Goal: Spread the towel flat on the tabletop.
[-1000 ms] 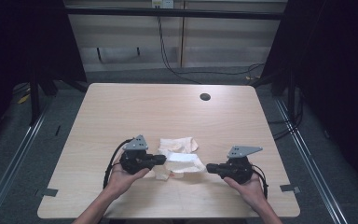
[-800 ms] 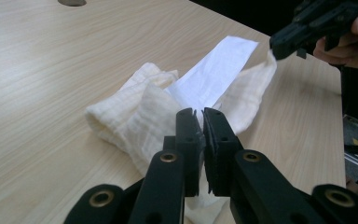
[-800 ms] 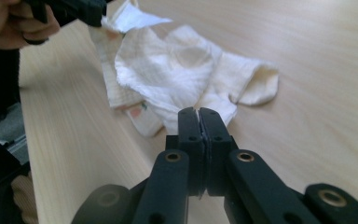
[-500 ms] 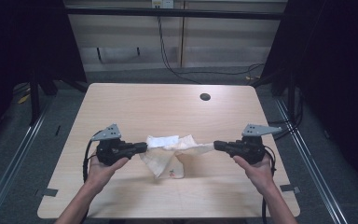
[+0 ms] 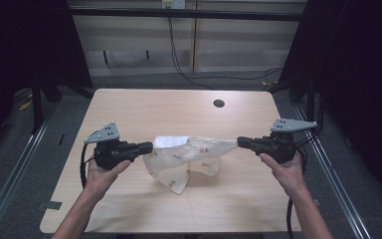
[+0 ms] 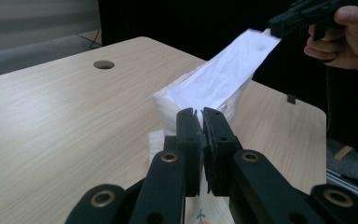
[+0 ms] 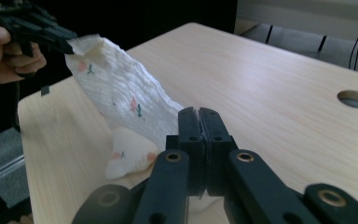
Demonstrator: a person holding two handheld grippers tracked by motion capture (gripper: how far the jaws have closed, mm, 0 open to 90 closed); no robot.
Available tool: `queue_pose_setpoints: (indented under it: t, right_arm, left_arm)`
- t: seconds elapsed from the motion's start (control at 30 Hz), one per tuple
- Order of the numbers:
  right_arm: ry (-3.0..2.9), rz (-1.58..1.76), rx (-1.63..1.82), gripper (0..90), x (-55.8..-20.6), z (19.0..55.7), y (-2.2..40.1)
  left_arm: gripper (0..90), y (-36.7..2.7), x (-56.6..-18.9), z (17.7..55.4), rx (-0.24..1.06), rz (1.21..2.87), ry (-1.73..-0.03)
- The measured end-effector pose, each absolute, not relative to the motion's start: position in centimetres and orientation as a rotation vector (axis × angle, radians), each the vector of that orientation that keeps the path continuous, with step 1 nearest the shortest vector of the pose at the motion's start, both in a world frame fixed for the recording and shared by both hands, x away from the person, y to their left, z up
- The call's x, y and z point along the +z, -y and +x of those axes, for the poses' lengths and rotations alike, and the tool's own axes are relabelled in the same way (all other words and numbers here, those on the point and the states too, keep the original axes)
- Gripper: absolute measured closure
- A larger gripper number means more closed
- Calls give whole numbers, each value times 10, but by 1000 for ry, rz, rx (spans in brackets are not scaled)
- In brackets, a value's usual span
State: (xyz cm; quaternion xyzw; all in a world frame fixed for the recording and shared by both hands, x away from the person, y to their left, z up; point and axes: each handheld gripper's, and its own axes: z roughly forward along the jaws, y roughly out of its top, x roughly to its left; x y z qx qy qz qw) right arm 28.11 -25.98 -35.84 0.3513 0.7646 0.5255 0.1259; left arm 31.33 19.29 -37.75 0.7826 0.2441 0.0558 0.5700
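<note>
Cloth (image 5: 186, 159), white with small printed motifs, stretched above the table (image 5: 129, 109) between both grippers, lower folds sagging to the wood near its middle; left gripper (image 5: 147, 147) clamped on the left corner, right gripper (image 5: 241, 142) clamped on the right. Left gripper view alone shows a plain white face (image 6: 223, 74); right gripper view shows the print (image 7: 126, 93). Pinched edges hidden inside closed jaws; motifs too small to identify; table hole (image 5: 219, 103) far right.

White cloth (image 5: 186, 157), small red-green print; light wood table (image 5: 179, 107).
</note>
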Motion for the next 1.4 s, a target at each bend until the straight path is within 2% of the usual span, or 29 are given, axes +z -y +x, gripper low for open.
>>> queue_pose_setpoints:
  t: [0.43,0.83,0.97,1.13,1.4]
  right_arm:
    - [-2162,951,1558,890,-310,274,267]
    - [-2162,998,1601,890,-333,279,265]
    - [-2154,992,1623,890,-331,276,264]
    - [-2144,918,1620,891,-300,264,260]
    - [-2145,877,1626,891,-282,255,258]
  left_arm:
    - [860,-201,-342,309,191,1823,-532]
    - [859,-206,-375,318,115,1823,-617]
    - [859,-214,-363,312,135,1789,-607]
    - [860,-223,-333,301,182,1756,-568]
    - [860,-230,-317,292,206,1759,-553]
